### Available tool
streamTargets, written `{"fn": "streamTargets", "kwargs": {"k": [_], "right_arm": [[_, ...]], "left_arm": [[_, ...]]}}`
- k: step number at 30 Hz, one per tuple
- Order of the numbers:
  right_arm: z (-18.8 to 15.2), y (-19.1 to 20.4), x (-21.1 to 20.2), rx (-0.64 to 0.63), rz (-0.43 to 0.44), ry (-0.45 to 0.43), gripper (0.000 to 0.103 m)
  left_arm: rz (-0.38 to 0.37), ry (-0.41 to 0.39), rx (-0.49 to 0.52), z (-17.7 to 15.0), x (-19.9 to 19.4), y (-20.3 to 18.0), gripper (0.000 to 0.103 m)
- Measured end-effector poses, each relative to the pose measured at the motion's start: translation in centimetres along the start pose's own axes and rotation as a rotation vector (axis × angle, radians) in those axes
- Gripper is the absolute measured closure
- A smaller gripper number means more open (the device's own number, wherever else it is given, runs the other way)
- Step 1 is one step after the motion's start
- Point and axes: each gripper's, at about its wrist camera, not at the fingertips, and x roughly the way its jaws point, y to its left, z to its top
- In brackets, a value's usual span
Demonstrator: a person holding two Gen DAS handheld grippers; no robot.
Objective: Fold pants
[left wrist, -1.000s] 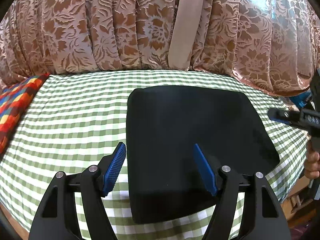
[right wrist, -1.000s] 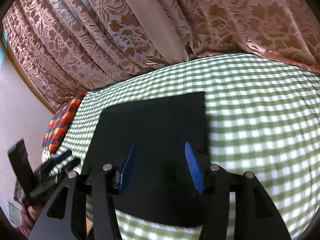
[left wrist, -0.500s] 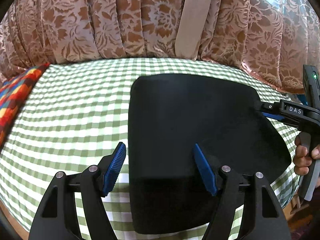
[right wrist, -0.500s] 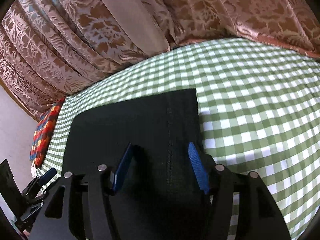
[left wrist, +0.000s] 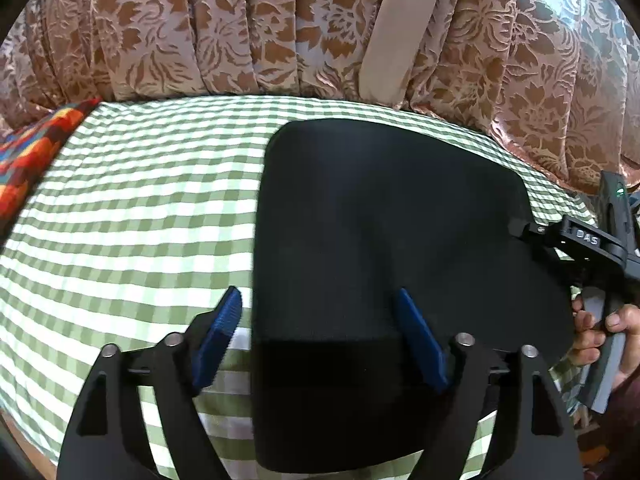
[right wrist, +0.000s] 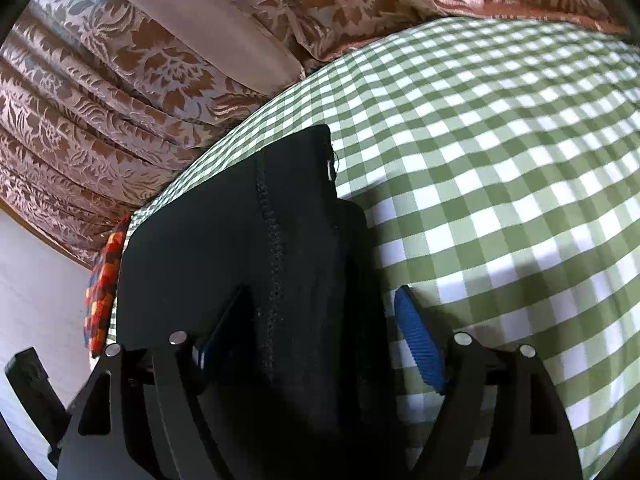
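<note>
Now both grippers have dropped closer to the black pants [left wrist: 384, 248], which lie folded flat on the green checked cloth [left wrist: 132, 208]. Over the last second the left gripper [left wrist: 320, 332] has spread its blue fingers and is opening wider, straddling the near left edge without pinching it. Likewise the right gripper [right wrist: 320, 320] is opening, fingers either side of the right edge, cloth between but not squeezed. Probably both are lining up to grab for another fold

Each view is taken from behind its own jaws, angled downward and close. The black pants [left wrist: 384, 264] ahead, checked bed [left wrist: 132, 208] and curtain [left wrist: 200, 28] are shared.
</note>
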Motion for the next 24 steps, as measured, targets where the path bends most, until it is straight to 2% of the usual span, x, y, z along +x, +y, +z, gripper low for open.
{"fn": "streamTargets", "kwargs": {"k": [4, 7, 11, 18, 21, 22, 24], "right_arm": [[-0.1, 0.1, -1.4, -0.025, 0.024, 0.001, 0.024], [-0.2, 0.2, -2.3, -0.029, 0.107, 0.025, 0.016], [-0.6, -0.1, -3.0, -0.022, 0.225, 0.077, 0.013], [-0.9, -2.0, -1.9, 0.017, 0.264, 0.150, 0.013], [-1.0, -2.1, -1.2, 0.015, 0.289, 0.175, 0.013], [-1.0, -2.1, -0.9, 0.011, 0.295, 0.189, 0.013], [-1.2, -2.4, -0.8, 0.012, 0.292, 0.198, 0.013]], "left_arm": [[0.004, -0.021, -0.004, -0.1, -0.8, 0.5, 0.018], [0.007, -0.043, -0.011, -0.2, -1.4, 1.1, 0.018], [-0.010, -0.062, -0.042, 0.1, -1.9, 2.3, 0.018], [-0.084, -0.037, -0.103, 0.6, -1.4, 4.5, 0.018], [-0.140, -0.038, -0.123, 0.8, -1.0, 5.3, 0.018], [-0.187, -0.038, -0.142, 0.9, -0.8, 5.9, 0.018], [-0.230, -0.028, -0.185, 1.1, -0.3, 6.8, 0.018]]}}
